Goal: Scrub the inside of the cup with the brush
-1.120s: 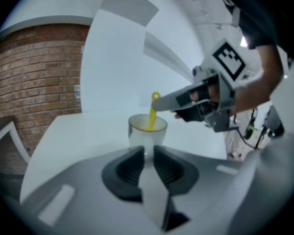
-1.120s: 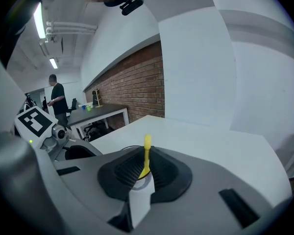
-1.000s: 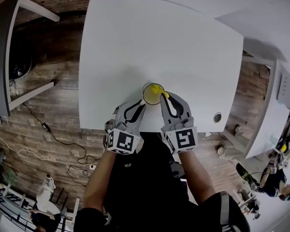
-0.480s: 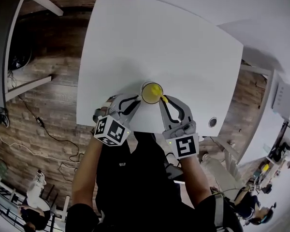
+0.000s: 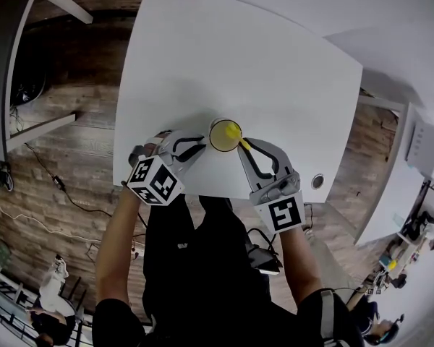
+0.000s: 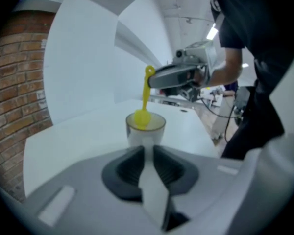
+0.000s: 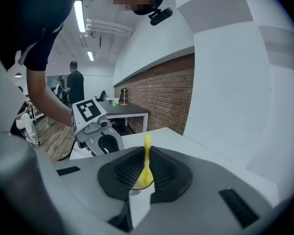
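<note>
as the cup (image 5: 218, 144) stands upright, the yellow brush (image 5: 233, 132) dips inside it.

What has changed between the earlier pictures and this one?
The left gripper swung its rear outward to the left, pivoting at the white cup with a yellow inside, which it grips. The right gripper swung its rear slightly right. Unchanged: the cup's spot on the white table, and the yellow plastic brush held in the cup by the right gripper.
</note>
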